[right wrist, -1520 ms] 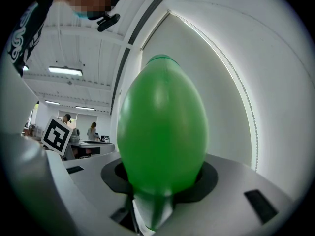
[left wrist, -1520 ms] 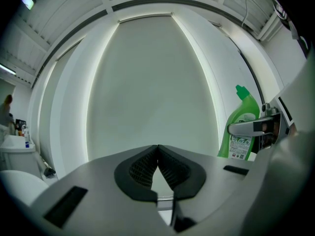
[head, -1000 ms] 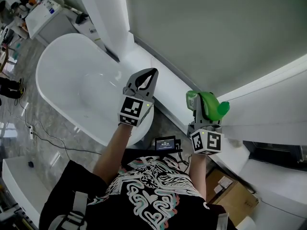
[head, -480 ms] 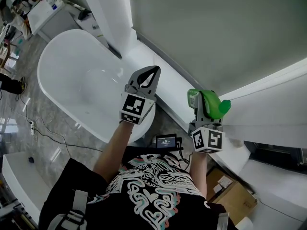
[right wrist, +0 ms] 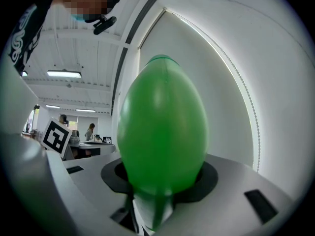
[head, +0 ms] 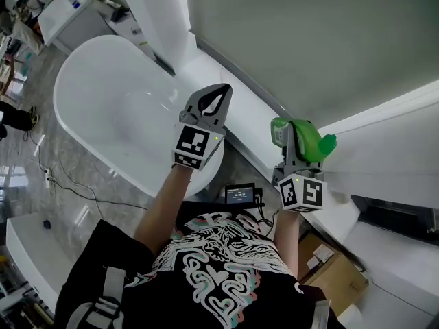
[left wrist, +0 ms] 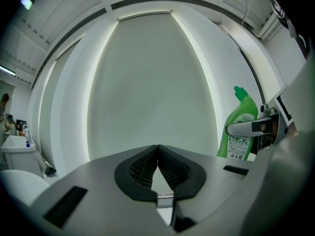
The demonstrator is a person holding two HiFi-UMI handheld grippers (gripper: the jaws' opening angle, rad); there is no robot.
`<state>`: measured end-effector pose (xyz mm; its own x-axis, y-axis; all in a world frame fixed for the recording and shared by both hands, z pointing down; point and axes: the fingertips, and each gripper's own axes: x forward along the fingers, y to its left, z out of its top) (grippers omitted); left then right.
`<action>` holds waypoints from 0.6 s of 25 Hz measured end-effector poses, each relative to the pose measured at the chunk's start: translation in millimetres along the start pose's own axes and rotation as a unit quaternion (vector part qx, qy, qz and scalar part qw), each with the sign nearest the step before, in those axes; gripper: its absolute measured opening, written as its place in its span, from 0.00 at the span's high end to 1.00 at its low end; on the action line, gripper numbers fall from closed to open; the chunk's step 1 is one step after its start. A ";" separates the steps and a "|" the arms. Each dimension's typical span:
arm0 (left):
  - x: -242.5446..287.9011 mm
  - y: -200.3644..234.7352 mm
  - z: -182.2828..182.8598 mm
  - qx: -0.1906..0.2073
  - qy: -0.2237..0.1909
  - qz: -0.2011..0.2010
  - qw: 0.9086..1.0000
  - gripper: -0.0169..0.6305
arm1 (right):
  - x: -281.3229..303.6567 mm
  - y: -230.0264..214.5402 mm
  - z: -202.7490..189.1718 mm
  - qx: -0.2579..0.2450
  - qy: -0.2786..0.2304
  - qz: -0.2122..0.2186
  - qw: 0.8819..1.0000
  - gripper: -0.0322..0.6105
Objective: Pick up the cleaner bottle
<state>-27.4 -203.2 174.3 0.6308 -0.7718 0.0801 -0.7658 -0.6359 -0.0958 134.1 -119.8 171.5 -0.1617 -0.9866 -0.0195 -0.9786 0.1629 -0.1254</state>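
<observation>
The green cleaner bottle (head: 310,144) sits between the jaws of my right gripper (head: 296,137), which is shut on its body, next to the white ledge (head: 357,170) along the wall. In the right gripper view the bottle (right wrist: 162,132) fills the middle, with the pads of the right gripper (right wrist: 160,177) against its sides. The left gripper view shows the bottle (left wrist: 240,127) upright with its label facing me and a right gripper finger (left wrist: 248,128) across it. My left gripper (head: 224,92) is level over the bathtub's end, its jaws (left wrist: 157,147) shut with nothing between them.
A white bathtub (head: 89,81) lies below and left of the left gripper. A small screen device (head: 240,195) hangs at the person's chest. A cardboard box (head: 333,279) stands on the floor at the lower right. Cables (head: 62,184) run over the grey floor on the left.
Both grippers keep their places and their grip. Only the head view has shifted a little.
</observation>
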 end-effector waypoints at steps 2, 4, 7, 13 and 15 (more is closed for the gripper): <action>-0.3 -0.6 0.6 0.001 0.000 -0.002 1.000 0.95 | -1.1 0.6 1.2 0.007 -0.004 0.001 1.000 0.63; -0.8 -1.3 0.6 0.002 0.000 -0.003 1.000 0.95 | -1.8 2.3 2.0 0.002 -0.005 0.003 1.000 0.63; -1.8 -3.1 -0.4 0.001 0.000 -0.003 1.000 0.95 | -3.4 2.9 1.4 -0.002 -0.006 0.004 1.000 0.63; -5.7 0.2 3.1 0.002 -0.003 -0.002 1.000 0.95 | -3.4 8.7 2.5 -0.013 0.000 0.004 1.000 0.63; -6.8 1.2 4.4 0.002 -0.004 -0.003 1.000 0.95 | -3.5 10.9 3.6 -0.014 0.000 0.004 1.000 0.63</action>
<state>-32.1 -198.7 169.4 0.6358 -0.7685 0.0724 -0.7620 -0.6398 -0.0996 124.5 -114.6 166.7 -0.1696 -0.9853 -0.0195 -0.9805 0.1707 -0.0976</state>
